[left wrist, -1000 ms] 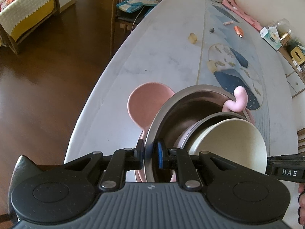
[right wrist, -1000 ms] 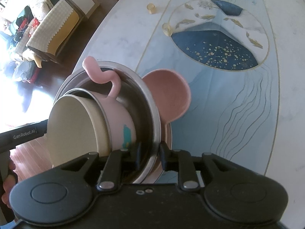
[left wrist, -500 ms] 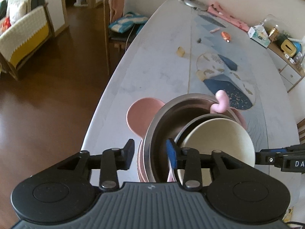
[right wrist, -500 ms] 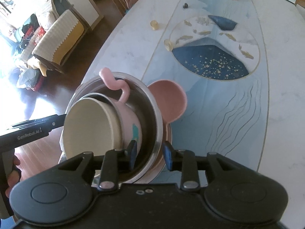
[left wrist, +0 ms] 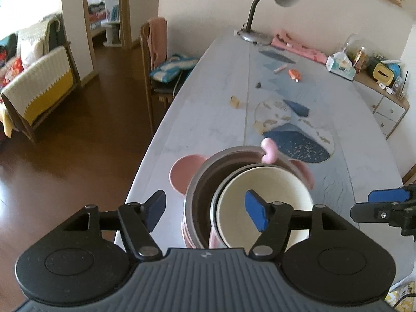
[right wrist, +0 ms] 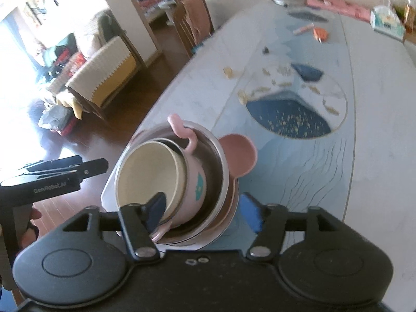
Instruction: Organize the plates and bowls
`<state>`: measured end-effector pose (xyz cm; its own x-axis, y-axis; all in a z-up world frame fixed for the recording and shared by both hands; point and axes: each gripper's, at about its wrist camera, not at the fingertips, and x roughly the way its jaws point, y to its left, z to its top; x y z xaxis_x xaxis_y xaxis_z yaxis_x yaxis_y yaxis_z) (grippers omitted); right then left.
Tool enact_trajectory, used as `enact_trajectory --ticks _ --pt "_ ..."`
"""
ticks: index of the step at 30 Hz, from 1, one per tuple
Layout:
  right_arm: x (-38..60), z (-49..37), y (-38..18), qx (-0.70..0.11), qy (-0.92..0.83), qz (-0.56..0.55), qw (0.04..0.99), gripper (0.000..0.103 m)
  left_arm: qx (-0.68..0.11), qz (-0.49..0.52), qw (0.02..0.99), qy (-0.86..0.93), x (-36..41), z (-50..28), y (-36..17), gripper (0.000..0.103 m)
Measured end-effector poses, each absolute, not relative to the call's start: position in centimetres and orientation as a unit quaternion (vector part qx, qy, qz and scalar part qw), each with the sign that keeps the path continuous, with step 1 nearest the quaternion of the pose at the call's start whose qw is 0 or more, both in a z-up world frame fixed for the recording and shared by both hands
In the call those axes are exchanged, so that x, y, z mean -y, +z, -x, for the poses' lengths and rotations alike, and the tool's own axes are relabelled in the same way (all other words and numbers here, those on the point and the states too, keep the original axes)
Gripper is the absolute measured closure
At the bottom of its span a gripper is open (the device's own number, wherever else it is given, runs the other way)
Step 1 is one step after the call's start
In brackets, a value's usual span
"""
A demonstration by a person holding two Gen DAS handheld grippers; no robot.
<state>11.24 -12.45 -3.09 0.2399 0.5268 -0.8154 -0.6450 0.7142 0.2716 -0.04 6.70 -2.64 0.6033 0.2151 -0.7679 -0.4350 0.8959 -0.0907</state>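
Note:
A nested stack stands near the table's front left edge: a pink eared plate [left wrist: 182, 174] at the bottom, a steel bowl [left wrist: 205, 200] on it, a pink handled cup [right wrist: 195, 182] tilted inside the bowl, and a cream bowl [left wrist: 265, 202] in the cup. The stack also shows in the right wrist view, with the steel bowl [right wrist: 221, 161] and cream bowl [right wrist: 150, 174]. My left gripper [left wrist: 205, 209] is open above and behind the stack, holding nothing. My right gripper [right wrist: 204, 212] is open, raised over the stack's right side.
The long marble table [left wrist: 208, 109] carries a blue round inlay [left wrist: 299, 135], small yellow bits, an orange item [left wrist: 295, 74], a desk lamp [left wrist: 262, 13] and a tissue box [left wrist: 340, 65] at the far end. A chair [left wrist: 158, 59] stands left of the table.
Both grippers let go of the steel bowl's rim, opened wide, and rose up and back from the stack. The stack stays on the table.

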Motion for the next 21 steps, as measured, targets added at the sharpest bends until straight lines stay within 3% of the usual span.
enact_trajectory --ticks 17,21 --pt "20.5 -6.3 -1.1 -0.351 0.386 0.063 0.851 0.0 -0.339 0.1 0.924 0.144 3.4 2.6 -0.5 0.023" --pt "22.2 -5.7 -1.2 -0.331 0.371 0.057 0.866 0.0 -0.33 0.11 0.927 0.139 4.7 3.0 -0.3 0.017"
